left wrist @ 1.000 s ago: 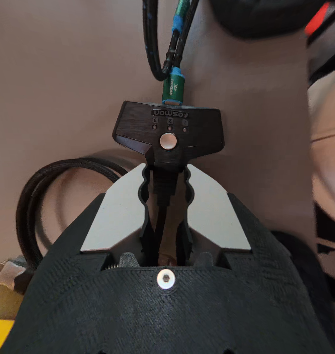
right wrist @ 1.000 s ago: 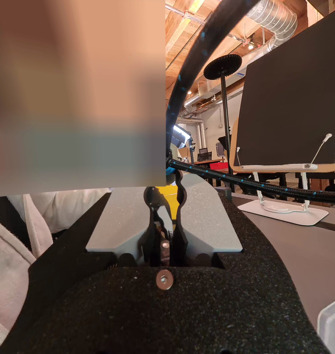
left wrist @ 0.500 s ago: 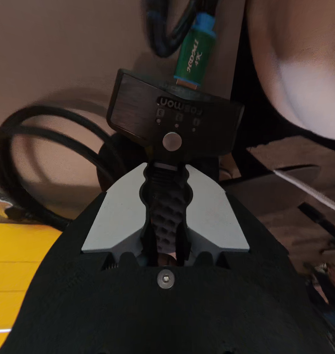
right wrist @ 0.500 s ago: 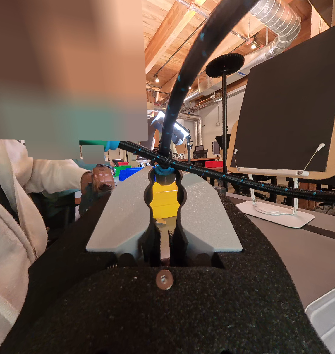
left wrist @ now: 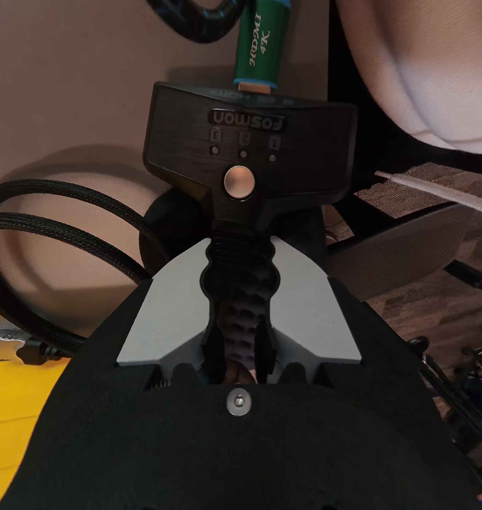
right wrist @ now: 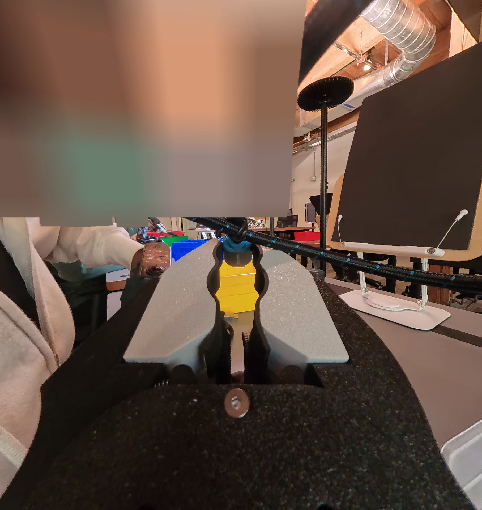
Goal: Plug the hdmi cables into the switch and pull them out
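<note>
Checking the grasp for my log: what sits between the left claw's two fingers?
In the left wrist view, the left claw is shut on the ribbed black neck below the switch; its textured cable boot runs back between the fingers.

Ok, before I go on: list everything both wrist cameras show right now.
switch: one, black, ribbed neck clamped in left tool
green plug: one, green with blue trim, seated in the switch's far edge
blue-collared plug: one, dark, between right tool tips
coiled cable: one, black, left of switch
flecked cable: one, black and blue, crossing right view
yellow bin: one, beyond right tool
black board: one, on white stand, right
white sleeve: one, left view's top right
left tool: shut
right tool: shut
</note>
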`<state>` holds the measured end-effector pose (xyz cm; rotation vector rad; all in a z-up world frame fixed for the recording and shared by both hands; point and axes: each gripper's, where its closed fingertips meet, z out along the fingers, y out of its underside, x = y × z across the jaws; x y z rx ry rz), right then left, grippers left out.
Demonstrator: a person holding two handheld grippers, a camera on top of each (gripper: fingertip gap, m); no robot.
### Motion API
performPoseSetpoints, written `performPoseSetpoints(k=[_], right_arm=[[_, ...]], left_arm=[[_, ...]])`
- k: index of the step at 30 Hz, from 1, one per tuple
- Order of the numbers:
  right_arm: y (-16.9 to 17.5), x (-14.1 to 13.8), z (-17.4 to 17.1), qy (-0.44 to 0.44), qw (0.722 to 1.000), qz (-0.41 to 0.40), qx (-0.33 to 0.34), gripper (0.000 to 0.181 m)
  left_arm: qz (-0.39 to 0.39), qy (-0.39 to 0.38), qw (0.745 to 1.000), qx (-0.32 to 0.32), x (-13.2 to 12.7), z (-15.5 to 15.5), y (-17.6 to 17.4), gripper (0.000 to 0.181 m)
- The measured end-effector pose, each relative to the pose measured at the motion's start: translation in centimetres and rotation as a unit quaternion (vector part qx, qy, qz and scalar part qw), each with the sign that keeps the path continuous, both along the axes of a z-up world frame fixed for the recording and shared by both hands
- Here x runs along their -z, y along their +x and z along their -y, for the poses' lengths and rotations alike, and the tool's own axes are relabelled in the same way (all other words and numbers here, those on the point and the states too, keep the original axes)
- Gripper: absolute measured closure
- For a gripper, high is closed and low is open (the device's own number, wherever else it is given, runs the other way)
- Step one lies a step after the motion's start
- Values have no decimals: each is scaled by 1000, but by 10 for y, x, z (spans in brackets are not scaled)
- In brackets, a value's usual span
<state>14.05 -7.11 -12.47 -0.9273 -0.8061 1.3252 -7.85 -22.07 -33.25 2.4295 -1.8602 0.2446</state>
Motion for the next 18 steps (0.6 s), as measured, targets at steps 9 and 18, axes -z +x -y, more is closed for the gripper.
performPoseSetpoints(k=[9,18], right_arm=[[7,-4,-4,-11,1000,-20,-7,160],[21,-24,-8,-41,997,-65,-27,161]], left_arm=[[264,132,939,-178,-59,-49,49,158],[615,277,704,-221,-122,-99,90,159]])
